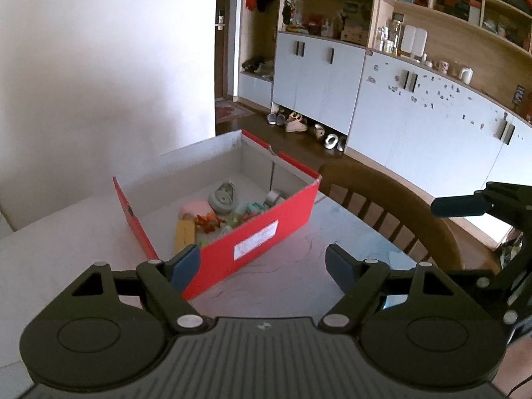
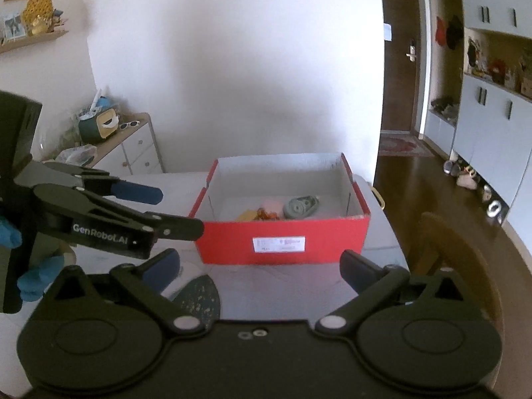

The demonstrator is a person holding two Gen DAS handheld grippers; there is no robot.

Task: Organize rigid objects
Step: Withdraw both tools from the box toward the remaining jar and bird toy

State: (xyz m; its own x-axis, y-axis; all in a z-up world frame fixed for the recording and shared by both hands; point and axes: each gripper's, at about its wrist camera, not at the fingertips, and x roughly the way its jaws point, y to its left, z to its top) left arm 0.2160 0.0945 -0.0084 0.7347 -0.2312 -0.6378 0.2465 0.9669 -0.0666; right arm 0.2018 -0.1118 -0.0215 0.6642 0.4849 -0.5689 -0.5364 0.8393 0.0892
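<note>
A red cardboard box with a white inside stands open on the pale table; it also shows in the right wrist view. Inside lie several small objects: a grey-green tape dispenser, a pink piece, a yellow piece and orange toys. My left gripper is open and empty, just short of the box's near wall. My right gripper is open and empty, a little before the box. The left gripper also shows from the side in the right wrist view.
A wooden chair stands at the table's right side. A dark round mat lies on the table under my right gripper. White cabinets with shoes beneath line the far right. A small drawer unit stands at the back left.
</note>
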